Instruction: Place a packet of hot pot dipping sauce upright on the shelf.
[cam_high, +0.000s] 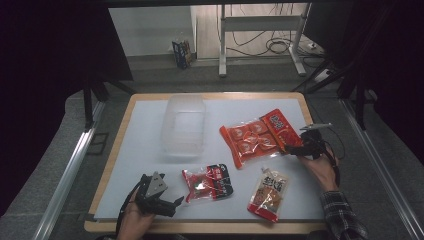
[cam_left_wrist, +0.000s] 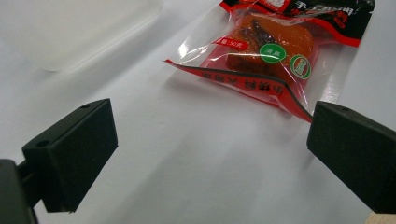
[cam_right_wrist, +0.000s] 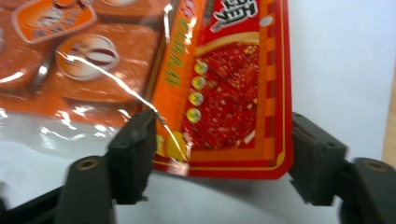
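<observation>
Orange-red seasoning pack, red-and-black snack pouch, clear plastic box, white table.

hand-held gripper | jaws flank red packet corner | white table

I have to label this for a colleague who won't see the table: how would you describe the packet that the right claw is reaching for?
Start at the clear plastic tub in the middle of the white table top. To its right lies a large orange-red clear-fronted packet of round sachets, with the right claw at its edge. Unlike the two smaller pouches nearer the person, it is the biggest and shows four discs.
</observation>
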